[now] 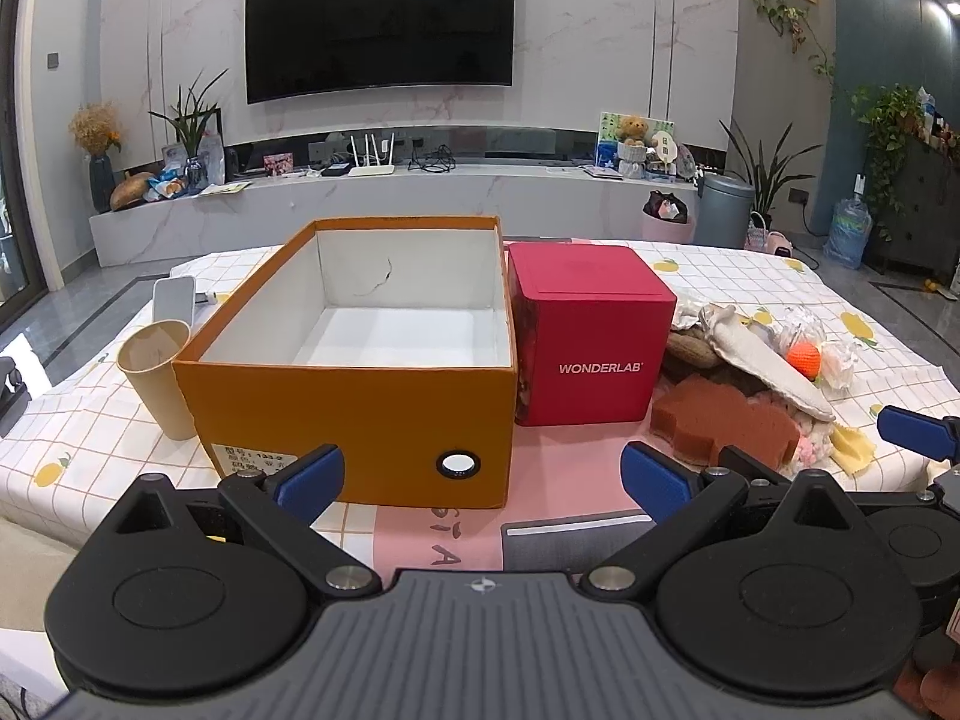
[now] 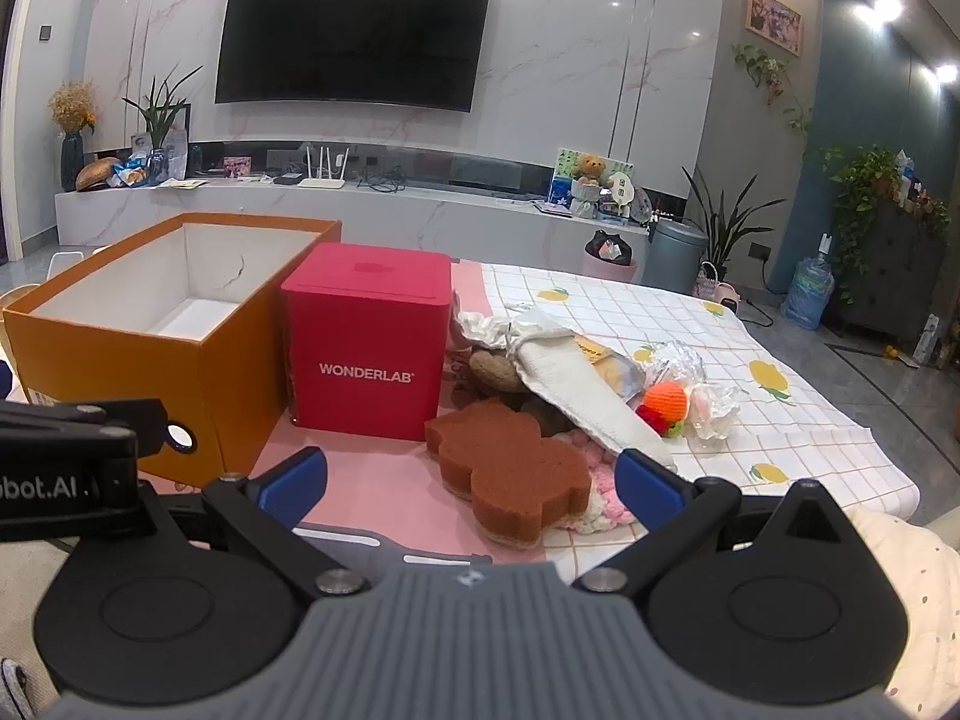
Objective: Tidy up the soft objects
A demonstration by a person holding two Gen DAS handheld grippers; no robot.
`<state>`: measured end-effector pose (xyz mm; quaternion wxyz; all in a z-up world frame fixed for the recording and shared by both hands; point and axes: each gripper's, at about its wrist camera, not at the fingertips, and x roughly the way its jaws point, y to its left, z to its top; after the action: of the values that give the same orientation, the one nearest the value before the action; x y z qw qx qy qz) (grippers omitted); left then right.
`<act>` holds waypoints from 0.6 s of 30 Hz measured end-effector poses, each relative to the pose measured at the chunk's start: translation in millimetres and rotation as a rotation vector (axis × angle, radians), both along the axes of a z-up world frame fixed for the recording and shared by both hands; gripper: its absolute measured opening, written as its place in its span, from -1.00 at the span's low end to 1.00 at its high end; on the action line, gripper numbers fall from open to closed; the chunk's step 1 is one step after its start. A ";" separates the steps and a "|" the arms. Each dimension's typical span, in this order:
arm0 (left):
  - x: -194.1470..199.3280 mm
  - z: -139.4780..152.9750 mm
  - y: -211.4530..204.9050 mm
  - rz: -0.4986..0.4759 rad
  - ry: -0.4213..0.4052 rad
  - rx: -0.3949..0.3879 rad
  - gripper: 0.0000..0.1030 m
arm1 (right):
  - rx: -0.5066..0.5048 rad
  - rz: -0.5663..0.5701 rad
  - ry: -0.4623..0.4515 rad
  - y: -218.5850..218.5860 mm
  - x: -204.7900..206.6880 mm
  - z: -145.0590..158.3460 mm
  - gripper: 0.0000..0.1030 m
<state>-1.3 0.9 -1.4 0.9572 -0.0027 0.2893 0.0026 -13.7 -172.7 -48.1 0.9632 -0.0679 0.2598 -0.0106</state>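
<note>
Item: brown sponge [image 2: 510,474], near edge of the soft pile on the worktop [image 2: 810,420], right of the red box [image 2: 366,342]. I judge it light, squashy, non-slip; I'd pinch its flat faces mid-body. Right claw [image 2: 471,483] and left claw [image 1: 480,474]: both wide open, empty. Orange box [image 1: 360,360]: empty.

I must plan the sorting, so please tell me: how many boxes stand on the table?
2. The orange box, open and empty, stands on the left. The red box, closed, stands right beside it, next to the pile of soft things. No other box shows.
</note>
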 end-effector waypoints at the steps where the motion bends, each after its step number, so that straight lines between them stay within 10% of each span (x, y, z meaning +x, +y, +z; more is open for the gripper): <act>1: 0.0 0.1 0.1 0.000 0.000 0.001 1.00 | 0.001 0.001 0.000 -0.1 0.0 -0.1 0.94; 18: 0.8 -1.0 0.6 -0.007 -0.004 -0.004 1.00 | 0.022 0.001 0.014 -0.3 0.8 -0.4 0.94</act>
<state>-0.5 1.4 -2.4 0.9578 -0.0036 0.2875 -0.0015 -12.9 -172.9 -48.5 0.9620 -0.0577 0.2668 -0.0067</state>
